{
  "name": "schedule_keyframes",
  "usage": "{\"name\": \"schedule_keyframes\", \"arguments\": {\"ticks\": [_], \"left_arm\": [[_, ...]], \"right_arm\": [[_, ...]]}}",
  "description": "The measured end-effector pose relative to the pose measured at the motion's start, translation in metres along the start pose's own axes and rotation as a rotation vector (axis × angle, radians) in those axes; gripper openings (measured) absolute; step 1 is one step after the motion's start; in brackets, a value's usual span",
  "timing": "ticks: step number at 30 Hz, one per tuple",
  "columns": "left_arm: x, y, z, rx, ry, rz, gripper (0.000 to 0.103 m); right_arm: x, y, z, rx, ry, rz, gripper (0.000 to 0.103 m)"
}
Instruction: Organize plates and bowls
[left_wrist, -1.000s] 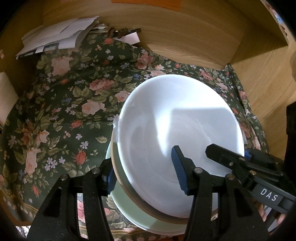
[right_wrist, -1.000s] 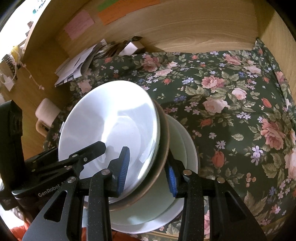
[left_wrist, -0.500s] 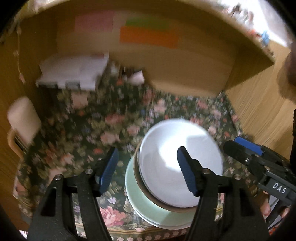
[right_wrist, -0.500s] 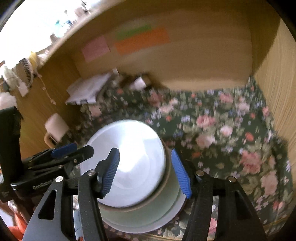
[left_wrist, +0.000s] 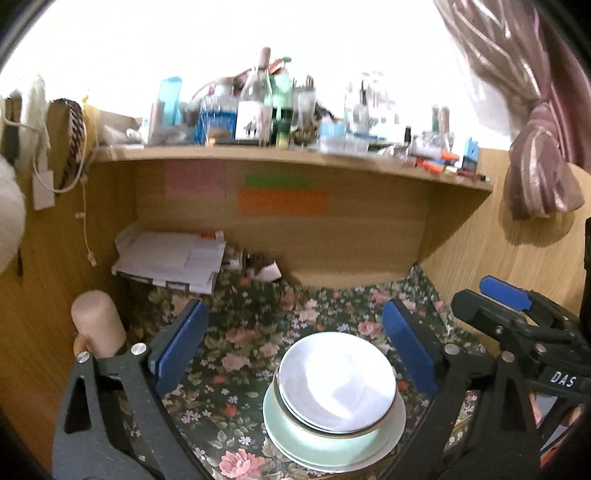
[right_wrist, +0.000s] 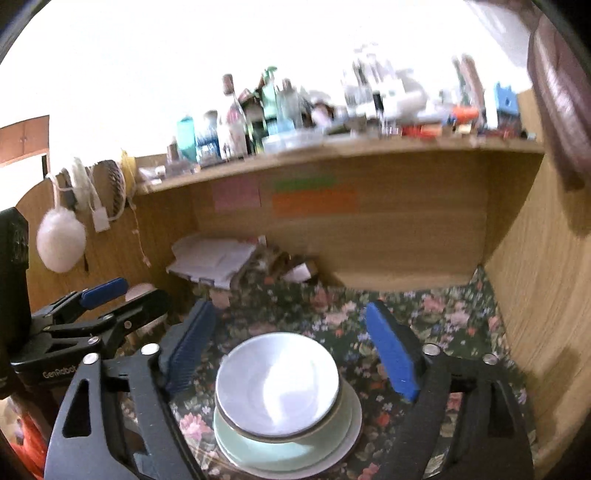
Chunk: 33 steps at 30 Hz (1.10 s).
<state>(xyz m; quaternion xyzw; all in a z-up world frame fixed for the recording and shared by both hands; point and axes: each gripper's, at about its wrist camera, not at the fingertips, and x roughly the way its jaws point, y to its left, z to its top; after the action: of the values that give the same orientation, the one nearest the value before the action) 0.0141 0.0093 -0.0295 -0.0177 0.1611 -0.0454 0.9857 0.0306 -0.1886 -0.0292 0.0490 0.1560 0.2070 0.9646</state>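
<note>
A white bowl sits on top of a stack: under it a brown-rimmed bowl, then a pale green plate on a white plate. The stack rests near the front edge of a floral tablecloth inside a wooden desk nook. The left gripper is released, its blue pads spread wide, touching nothing above and behind the stack. The right gripper is likewise spread and empty, flanking the stack without contact. Behind lie stacked papers, colored sticky notes on the back panel, and a cluttered shelf above.
</note>
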Motion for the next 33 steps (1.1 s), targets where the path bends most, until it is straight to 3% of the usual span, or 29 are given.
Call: {"name": "schedule_keyframes", "arguments": {"ticks": [4,6,33], "left_arm": [[-0.015,-0.003,-0.001,0.011,-0.044,0.003,0.101],[-0.021,-0.003,-0.003,0.016,-0.064,0.012,0.102],[-0.033,-0.005,-0.015,0.009,-0.096,0.008,0.103]], "right_arm": [[-0.013,0.006,0.0,-0.023,-0.047,-0.009,0.093],[-0.021,0.008,-0.001,-0.029,-0.074,-0.021,0.103],[-0.03,0.008,-0.009,-0.013,-0.08,-0.013,0.103]]}}
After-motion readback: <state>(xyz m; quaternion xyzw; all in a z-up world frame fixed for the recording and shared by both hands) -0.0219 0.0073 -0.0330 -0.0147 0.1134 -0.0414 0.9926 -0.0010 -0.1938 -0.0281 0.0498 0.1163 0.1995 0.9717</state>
